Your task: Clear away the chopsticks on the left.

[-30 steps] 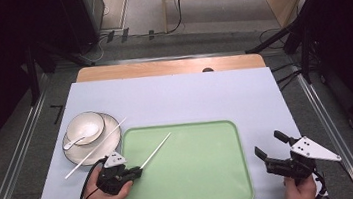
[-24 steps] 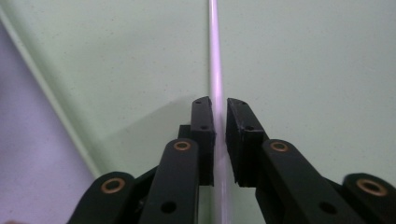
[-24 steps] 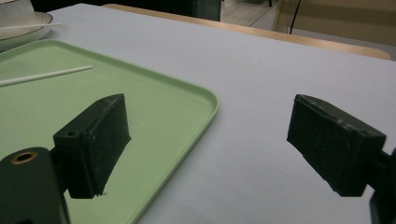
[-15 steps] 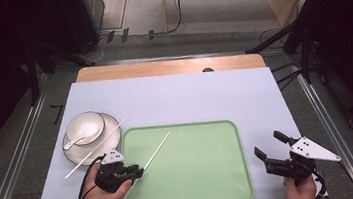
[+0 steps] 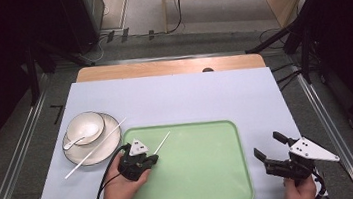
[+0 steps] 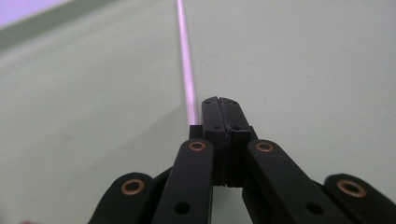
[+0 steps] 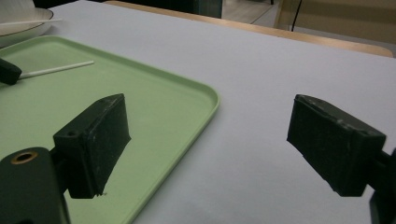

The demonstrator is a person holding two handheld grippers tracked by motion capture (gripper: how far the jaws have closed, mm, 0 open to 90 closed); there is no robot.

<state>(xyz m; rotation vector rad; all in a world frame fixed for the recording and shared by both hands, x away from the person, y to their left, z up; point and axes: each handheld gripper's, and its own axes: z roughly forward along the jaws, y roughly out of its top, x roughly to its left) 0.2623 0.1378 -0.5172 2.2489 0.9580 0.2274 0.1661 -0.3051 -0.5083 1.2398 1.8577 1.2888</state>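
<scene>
Claw pads of my left claw (image 6: 219, 109) are pressed together with one chopstick (image 6: 186, 60) running out from beside their left edge; whether it is pinched between them or only lies alongside I cannot tell. Since a second ago this claw has slid rightward onto the green tray (image 5: 208, 176), carrying or nudging that chopstick (image 5: 162, 142) further over the tray's near-left corner, so I judge the stick is being delivered there and release comes next. Left of the tray, the second chopstick (image 5: 94, 148) lies across the plate (image 5: 101, 151), which bears a white bowl (image 5: 86, 126) with a spoon (image 5: 74, 141). My right claw (image 5: 271, 150) waits spread, empty, right of the tray.
</scene>
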